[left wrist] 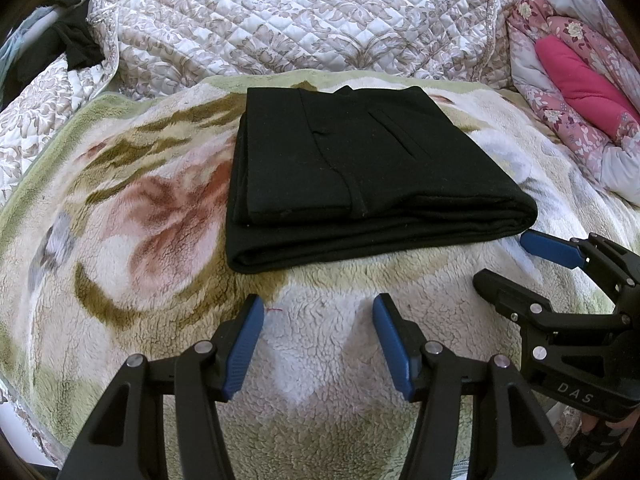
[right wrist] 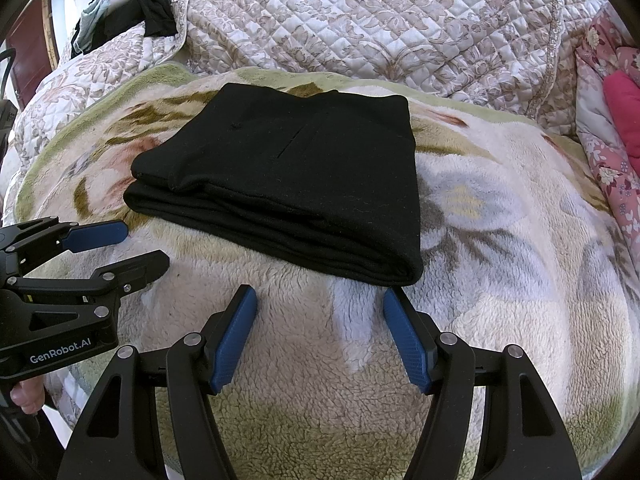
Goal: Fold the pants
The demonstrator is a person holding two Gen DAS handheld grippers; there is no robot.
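Left wrist view takes in most of a bed: a fleece blanket (left wrist: 132, 240) with a faded flower print, pale green at its edge, covers the working surface, soft and deep-piled, so cloth laid on it should stay put rather than slide. Behind it a quilted bedspread (left wrist: 288, 20) rises like a bolster, a pink floral quilt (left wrist: 576, 92) is bundled at the right, and dark clothes (left wrist: 76, 46) hang or lie in a heap at the far left. Black pants (left wrist: 360, 168) lie in the middle of the blanket as a compact rectangle of several layers, folded edges stacked toward the cameras, a pocket slit showing on top; judging by this, the folding looks finished or nearly so. Placement at the centre, away from the bedding, keeps every edge reachable. Left gripper (left wrist: 318, 344) hovers over bare fleece just short of the near edge, blue pads wide apart, nothing between them. Right gripper (right wrist: 320, 338) sits likewise near the bundle's right corner, spread wide and empty; neither touches the cloth. Both seem held back to leave the stack undisturbed. A small red thread (left wrist: 275, 310) lies on the fleece beside the left gripper's left pad.
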